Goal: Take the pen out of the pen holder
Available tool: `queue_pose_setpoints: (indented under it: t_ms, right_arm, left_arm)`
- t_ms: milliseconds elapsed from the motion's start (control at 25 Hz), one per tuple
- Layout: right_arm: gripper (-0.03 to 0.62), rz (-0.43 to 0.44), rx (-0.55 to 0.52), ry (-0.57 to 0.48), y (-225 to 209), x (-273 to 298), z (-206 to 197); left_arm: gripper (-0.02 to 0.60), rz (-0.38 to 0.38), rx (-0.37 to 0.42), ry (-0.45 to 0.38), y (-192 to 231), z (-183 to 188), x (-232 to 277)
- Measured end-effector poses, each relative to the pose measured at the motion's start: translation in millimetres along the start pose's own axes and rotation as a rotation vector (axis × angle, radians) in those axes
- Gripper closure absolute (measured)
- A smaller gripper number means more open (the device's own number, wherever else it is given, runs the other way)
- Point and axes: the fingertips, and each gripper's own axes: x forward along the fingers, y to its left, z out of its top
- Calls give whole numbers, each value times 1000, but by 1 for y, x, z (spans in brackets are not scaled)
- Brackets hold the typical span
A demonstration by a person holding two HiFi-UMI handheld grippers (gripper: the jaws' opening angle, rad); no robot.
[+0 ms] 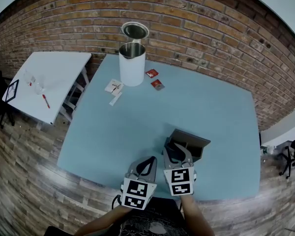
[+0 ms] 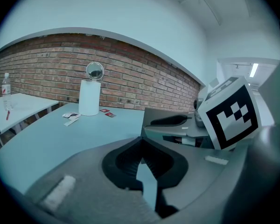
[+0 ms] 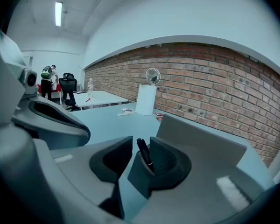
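A black pen (image 3: 145, 154) stands tilted in a small grey pocket of the pen holder (image 3: 138, 175), whose tall grey back panel (image 3: 200, 141) rises to the right. My right gripper (image 3: 141, 146) is open, its jaws standing on either side of the pen, which lies close to the right-hand pad. From the head view, the right gripper (image 1: 176, 149) reaches into the grey holder (image 1: 192, 142) near the table's front edge. Just to its left, my left gripper (image 1: 150, 160) hangs over the table with its tips together and nothing between them, also visible in its own view (image 2: 141, 146).
A white cylinder topped by a metal cup (image 1: 132, 63) stands at the back of the blue table (image 1: 108, 136), near two red packets (image 1: 155, 80) and white slips (image 1: 114, 87). A white side table (image 1: 49, 82) stands left. A brick wall runs behind. A person (image 3: 48, 76) stands far off.
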Motion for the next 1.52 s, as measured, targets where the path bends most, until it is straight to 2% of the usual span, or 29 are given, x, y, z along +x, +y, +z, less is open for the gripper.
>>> queue_pose_setpoints:
  t_ms: [400, 600, 800, 1000, 1520]
  right_arm:
    - [476, 33, -9, 28, -3, 17, -4]
    - [519, 29, -3, 18, -7, 16, -3]
    - [551, -14, -18, -6, -16, 10, -1]
    - [554, -56, -28, -16, -25, 2, -1]
    - [556, -172, -12, -231, -38, -45, 42]
  left_arm:
    - [583, 39, -15, -10, 12, 0, 2]
    - [583, 43, -16, -9, 15, 0, 2]
    - [583, 41, -12, -17, 16, 2, 2]
    - [582, 26, -6, -20, 14, 2, 2]
    - [583, -25, 18, -32, 1, 1, -6]
